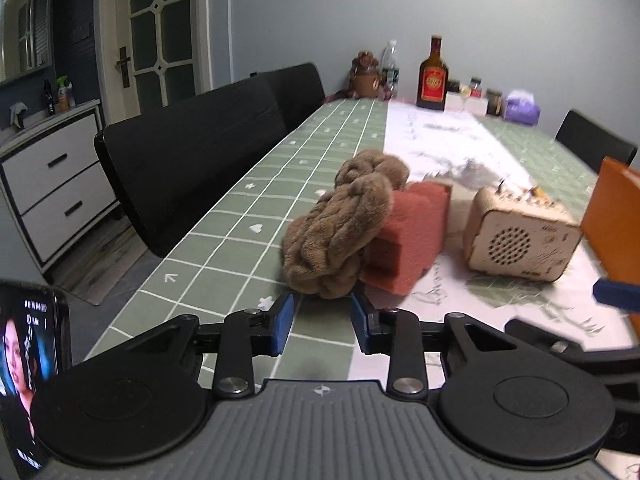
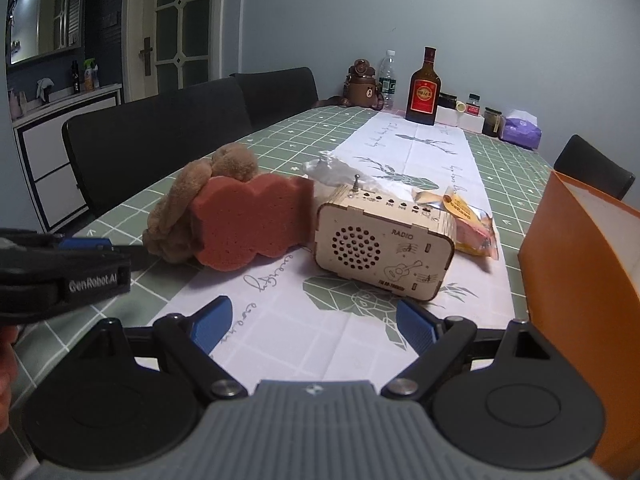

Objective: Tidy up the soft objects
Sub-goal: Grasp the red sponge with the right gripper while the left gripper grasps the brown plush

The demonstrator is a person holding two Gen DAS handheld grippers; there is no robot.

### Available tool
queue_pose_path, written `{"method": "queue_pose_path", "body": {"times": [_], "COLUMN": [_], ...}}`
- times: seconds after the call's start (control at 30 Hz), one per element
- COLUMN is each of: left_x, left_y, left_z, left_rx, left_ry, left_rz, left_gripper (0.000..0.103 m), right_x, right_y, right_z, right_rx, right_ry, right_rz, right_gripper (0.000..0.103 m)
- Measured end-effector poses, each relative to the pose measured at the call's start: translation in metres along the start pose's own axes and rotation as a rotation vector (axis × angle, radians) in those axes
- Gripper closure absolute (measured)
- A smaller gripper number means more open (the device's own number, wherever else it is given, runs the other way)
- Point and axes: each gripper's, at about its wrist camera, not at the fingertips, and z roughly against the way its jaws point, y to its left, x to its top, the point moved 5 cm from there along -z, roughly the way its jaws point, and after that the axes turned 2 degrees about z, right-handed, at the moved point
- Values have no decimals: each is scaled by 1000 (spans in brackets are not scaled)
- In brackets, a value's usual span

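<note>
Left wrist view. Left gripper (image 1: 320,320) released, jaws apart, nothing between them, poised just short of the near end of the plush (image 1: 340,228). Plush: brown, knotted, lying on the green tablecloth (image 1: 224,216), leaning against the sponge (image 1: 408,236) to its right. Judged light, limp and compressible; likely to sag and trail if taken by one loop. Best hold judged to be across the thick near bundle, pads closing on its bulk. Sponge: red, porous, blocky, touching the plush; judged light, springy, rough enough not to slip; hold across opposite flat faces. Radio (image 1: 520,236) further right, rigid wood, not a soft item. Box (image 1: 612,220) at far right edge, orange.

Right wrist view. Right gripper (image 2: 312,324) released, jaws wide apart, empty, hovering over the white runner (image 2: 424,148), near the radio (image 2: 384,244). Sponge (image 2: 248,224) left of the radio, just beside it; plush (image 2: 192,208) behind and left of the sponge. Snack packet (image 2: 472,224) behind the radio to the right, crinkled; softness uncertain. Box (image 2: 580,260) at right, open top, judged the probable receptacle. Left gripper (image 2: 86,246) entering from the left, near the plush.
</note>
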Motion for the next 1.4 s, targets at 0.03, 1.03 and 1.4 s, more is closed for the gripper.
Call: {"method": "queue_pose_path", "body": {"times": [0.03,1.03,1.4], "left_x": [1,18,19], "left_y": [0,33,22], "left_z": [-2,-20,-15], "left_rx": [13,130,5], "left_ry": [12,67,14], "left_rz": [-6,127,80], "left_gripper": [66,63,54], "right_x": [2,25,18], "right_y": [0,56,52], "right_z": [-2,-71,-64], "right_rx": [11,252,207], "right_ry": [-3,-2,-25], "right_rz": [-6,51,53], "right_gripper": [15,57,89]}}
